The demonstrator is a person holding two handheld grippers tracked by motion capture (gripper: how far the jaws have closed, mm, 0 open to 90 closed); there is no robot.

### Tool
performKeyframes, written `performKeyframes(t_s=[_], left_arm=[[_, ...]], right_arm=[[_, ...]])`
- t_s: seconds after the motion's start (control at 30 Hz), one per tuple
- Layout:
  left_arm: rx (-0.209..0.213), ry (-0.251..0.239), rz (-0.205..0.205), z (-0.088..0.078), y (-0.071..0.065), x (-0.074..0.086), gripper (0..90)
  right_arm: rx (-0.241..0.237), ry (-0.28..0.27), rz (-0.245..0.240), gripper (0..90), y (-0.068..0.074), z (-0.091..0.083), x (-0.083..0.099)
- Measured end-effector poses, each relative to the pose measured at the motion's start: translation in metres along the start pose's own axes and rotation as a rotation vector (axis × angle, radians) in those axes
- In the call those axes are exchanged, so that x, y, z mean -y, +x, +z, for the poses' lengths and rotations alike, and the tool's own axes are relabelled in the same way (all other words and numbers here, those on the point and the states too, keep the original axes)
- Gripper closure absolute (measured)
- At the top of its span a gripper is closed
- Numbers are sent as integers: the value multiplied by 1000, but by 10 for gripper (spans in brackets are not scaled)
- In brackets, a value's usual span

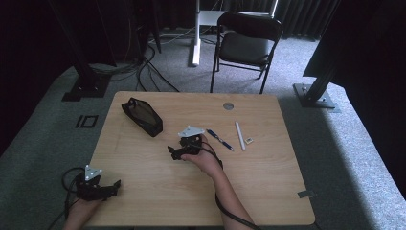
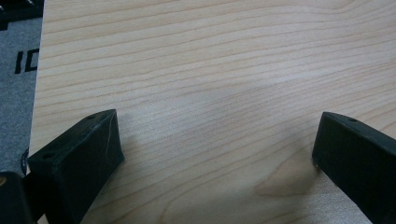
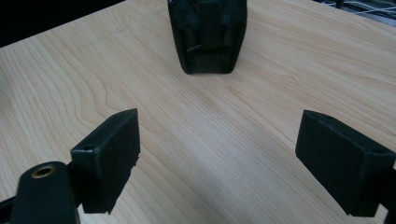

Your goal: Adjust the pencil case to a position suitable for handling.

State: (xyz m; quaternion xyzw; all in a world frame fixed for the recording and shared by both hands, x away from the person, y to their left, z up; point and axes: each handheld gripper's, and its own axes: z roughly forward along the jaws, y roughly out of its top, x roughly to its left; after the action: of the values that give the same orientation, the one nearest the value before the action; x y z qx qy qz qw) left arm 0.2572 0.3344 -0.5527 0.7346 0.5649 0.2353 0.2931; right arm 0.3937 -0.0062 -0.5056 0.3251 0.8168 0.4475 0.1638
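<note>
— Since the right hand-held gripper (image 1: 173, 153) is aimed at that black pouch (image 1: 142, 116), how do you reckon the pouch will handle?

— Light and soft, I'd judge. It looks like a fabric case with a zip, so it should give under the jaws rather than resist. Probably not fragile, and cloth grips well, so slipping is a small worry.

— Where is it lying?

— On the far left part of the bench (image 1: 268, 191), set at a slant, well apart from the blue pen (image 1: 219, 139) and the white stick (image 1: 239, 135) off to the right. In the right gripper view the pouch (image 3: 208, 35) sits straight ahead with its near, narrow end facing the jaws and bare wood between.

— And the jaws?

— Spread wide, nothing between them. The left hand-held gripper (image 1: 116, 184) rests at the near left corner, also wide open and empty over plain wood.

— Where would you take hold?

— Across that near end, where it is narrow enough to fit between the jaws. A soft case may sag or fold if pinched at a corner, so I'd bite the full width, close to the seam, and lift gently. What is inside I cannot tell, so the weight is a guess.
</note>
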Motion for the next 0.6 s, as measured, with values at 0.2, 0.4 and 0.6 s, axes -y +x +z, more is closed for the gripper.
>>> performKeyframes(t_s=[0.2,0.4,0.6], left_arm=[[0,0,0,0,0,0,17],[0,0,0,0,0,0,17],[0,0,0,0,0,0,17]], right_arm=[[-4,-6,-6,138,4,11,-6],[-2,-26,-3,141,6,20,-12],[-10,-20,0,141,10,32,-17]])
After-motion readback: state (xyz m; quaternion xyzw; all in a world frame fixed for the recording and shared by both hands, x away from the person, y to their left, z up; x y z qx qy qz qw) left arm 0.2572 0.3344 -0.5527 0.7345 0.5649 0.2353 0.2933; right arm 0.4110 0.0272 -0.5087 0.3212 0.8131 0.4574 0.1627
